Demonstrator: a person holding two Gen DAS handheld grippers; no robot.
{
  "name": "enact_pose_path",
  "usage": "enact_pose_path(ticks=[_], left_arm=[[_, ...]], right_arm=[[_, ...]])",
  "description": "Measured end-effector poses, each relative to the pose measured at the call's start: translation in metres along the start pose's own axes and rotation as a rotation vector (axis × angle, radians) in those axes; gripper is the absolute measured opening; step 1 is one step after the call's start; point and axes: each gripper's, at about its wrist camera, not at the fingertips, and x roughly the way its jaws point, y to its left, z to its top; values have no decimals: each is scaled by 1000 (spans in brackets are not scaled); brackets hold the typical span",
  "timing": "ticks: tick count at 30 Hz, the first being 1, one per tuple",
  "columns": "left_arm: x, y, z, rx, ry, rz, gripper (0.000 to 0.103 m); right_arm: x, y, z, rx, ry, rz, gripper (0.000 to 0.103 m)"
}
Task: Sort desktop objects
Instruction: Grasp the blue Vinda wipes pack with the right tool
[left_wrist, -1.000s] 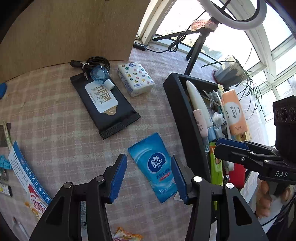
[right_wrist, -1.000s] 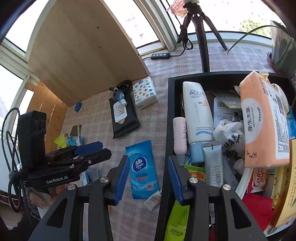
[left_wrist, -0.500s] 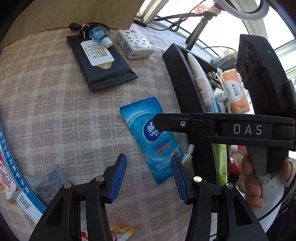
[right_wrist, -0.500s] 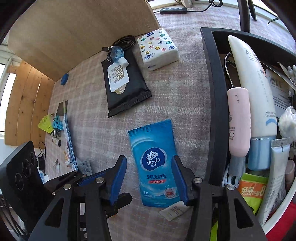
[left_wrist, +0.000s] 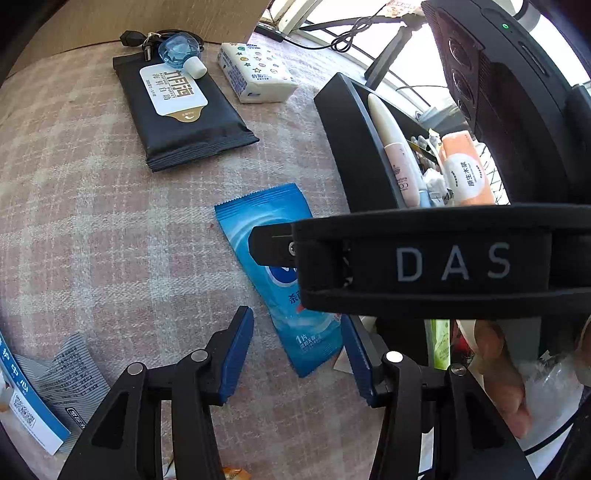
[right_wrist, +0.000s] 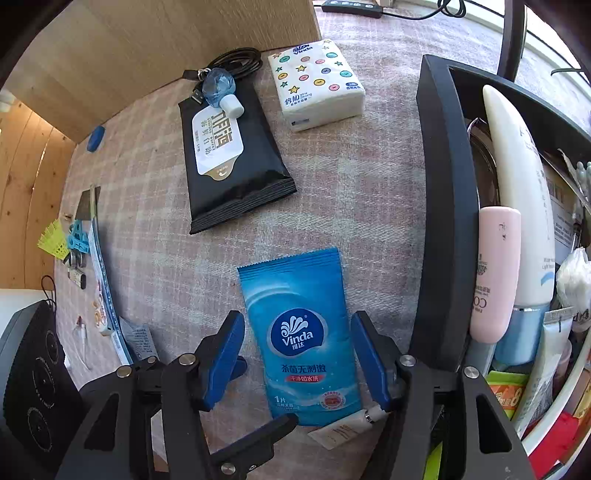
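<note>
Right gripper (right_wrist: 297, 360), blue-padded, points down over the flat blue Vinda wet-wipe sachet (right_wrist: 301, 339); jaws opening, one pad either side of the sachet, neither pressing it. Left gripper (left_wrist: 297, 356) stands wide over the sachet's lower end. The sachet lies flat on the pink checked tablecloth (right_wrist: 354, 192), near the black plastic bin's (right_wrist: 439, 206) wall; bare cloth beyond its top edge. The bin holds a pink tube (right_wrist: 496, 273), a white bottle (right_wrist: 517, 177) and packets.

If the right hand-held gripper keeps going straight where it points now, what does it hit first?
Most likely the blue Vinda wipe packet, lying flat between the opening jaws of the right hand-held gripper; nothing shows in between, though depth is unclear.
</note>
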Motion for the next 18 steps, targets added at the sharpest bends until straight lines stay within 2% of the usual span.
enact_pose_path(ticks=[5,7,9,12,16,18], left_arm=[[-2,1,-3,5,-9,-12,53],[-4,2,-4,3,-13,-23,52],[-5,4,-6,0,-14,-32,52],[-8,6,-10,0,-13,-36,48],[-12,8,-16,5,-13,-29,42],[-14,9,-19,4,-15,-31,40]], right_arm=[[12,15,3,-42,60,-56,61],[14,19,4,-50,74,-55,68],[15,21,4,-51,84,-38,68],[15,19,2,-20,116,61,68],[13,16,-5,-25,107,66,68],[11,12,-9,-25,107,83,65]])
